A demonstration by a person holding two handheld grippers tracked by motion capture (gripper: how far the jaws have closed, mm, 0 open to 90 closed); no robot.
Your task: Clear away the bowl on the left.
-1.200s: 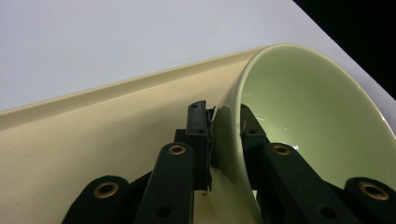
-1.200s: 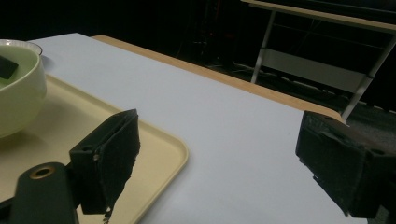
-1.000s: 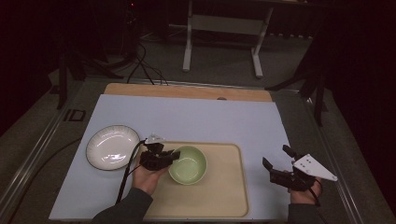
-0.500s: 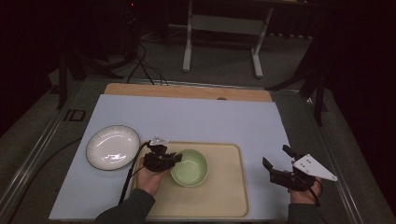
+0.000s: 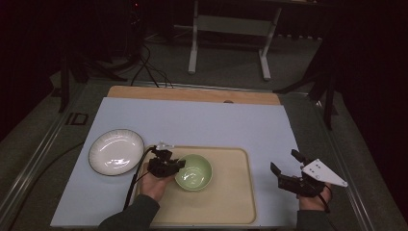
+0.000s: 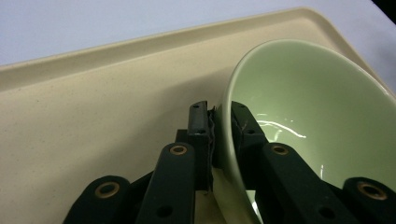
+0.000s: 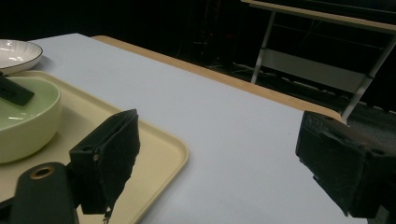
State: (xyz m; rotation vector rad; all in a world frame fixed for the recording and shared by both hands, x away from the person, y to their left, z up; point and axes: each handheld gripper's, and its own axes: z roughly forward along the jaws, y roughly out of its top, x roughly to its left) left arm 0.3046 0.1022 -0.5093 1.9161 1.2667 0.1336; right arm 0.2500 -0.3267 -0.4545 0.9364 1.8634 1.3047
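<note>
Two grippers: one is clamped on a bowl, the other is held empty.
Tray: lies under the left jaws, and is seen left of the right jaws.
Plate: rests off the tray, beyond the left gripper.
Bowl: sits on the tray; judged stiff, glazed, slippery and breakable, best taken at the rim.
Left gripper: jaws are closed across the bowl's near wall, one inside, one outside.
Right gripper: jaws are spread wide over bare table.

A pale blue table bears a tray and white plate.
</note>
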